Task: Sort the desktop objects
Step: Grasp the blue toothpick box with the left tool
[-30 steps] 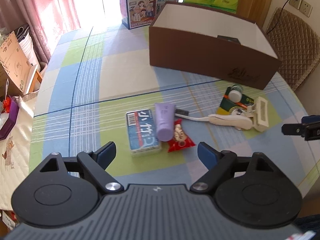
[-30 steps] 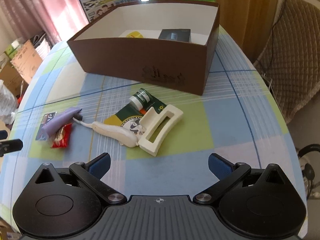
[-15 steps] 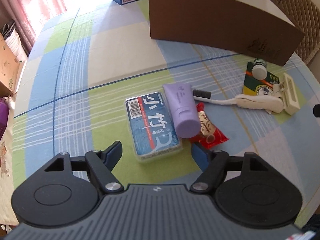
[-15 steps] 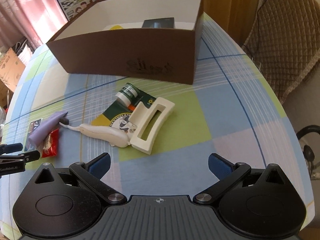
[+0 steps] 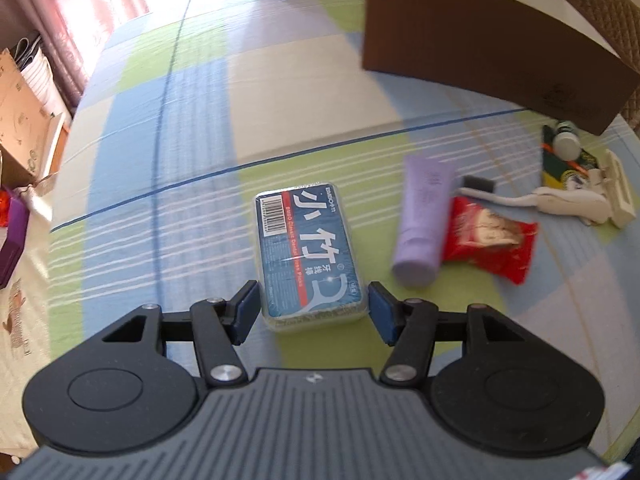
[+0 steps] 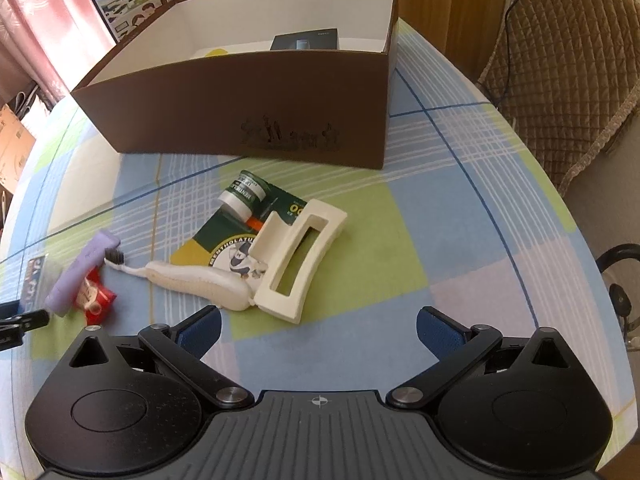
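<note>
I've brought my left gripper (image 5: 312,310) down from hovering; its spread fingers now straddle the near end of the blue floss-pick box (image 5: 310,248) on the surface, not yet clenched. My right gripper (image 6: 318,330) hangs released.

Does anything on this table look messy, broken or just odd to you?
Nothing looks broken or spilled. The oddest spot is the heap in front of the brown box: a cream clip and a small green jar lie on a green packet, and a toothbrush lies across its corner.
</note>
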Demonstrator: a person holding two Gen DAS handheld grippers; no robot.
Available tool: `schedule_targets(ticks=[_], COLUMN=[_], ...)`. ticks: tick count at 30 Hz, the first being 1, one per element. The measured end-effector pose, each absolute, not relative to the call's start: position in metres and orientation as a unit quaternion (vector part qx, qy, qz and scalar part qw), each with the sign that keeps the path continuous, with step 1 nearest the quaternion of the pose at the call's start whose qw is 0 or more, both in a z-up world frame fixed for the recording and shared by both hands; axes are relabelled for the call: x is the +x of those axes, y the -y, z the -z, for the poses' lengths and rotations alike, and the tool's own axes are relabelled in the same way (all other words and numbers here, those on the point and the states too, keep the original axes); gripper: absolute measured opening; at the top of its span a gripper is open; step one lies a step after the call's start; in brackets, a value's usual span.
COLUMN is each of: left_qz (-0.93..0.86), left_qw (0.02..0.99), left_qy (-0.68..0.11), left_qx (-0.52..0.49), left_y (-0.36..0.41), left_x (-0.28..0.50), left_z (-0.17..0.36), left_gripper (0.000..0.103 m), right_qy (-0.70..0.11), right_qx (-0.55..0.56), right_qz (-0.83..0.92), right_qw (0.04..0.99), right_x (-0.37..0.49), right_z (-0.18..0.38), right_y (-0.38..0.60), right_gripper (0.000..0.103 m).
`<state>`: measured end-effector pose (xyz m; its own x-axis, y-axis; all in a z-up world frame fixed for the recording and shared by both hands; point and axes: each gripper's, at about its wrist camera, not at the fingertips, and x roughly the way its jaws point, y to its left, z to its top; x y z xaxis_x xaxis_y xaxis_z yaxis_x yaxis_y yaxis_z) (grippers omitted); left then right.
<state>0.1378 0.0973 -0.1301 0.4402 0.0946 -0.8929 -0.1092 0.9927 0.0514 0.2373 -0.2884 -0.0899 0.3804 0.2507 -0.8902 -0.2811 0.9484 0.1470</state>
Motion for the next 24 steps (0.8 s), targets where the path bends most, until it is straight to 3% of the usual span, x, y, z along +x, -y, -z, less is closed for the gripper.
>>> schedule_targets(ticks=[4,8,12,24], left_qz=[-0.061,-0.063,-0.072,-0.115], left_qw=[0.848,0.849,0.845,0.847], left_qy=[-0.527,-0.524,-0.529,-0.519], left_qx=[-0.004,-0.014,-0.010,-0.027], left_y=[-0.104,-0.105,-0.103,-0.123], left_x=[0.142,0.156,0.170,0.165], left_z=[0.130,0.132,0.139,0.132], left_gripper=[0.065,0.067,0.055,0.054], right_qy=[-0.531,-0.528,-0.521,-0.513], right_qx=[-0.016,-0.018,-0.018,-0.013], right_qz=[-0.161,-0.162,-0.163,-0.162], right_qw=[0.832,0.833,0.837,0.843], right_x=[0.242,0.246,0.248,0.266], right_z=[0.090,0.090,0.091,0.103], right_y=[0.284,0.279,0.277,0.267], right_gripper=[0.101,0.101,0.101,0.101])
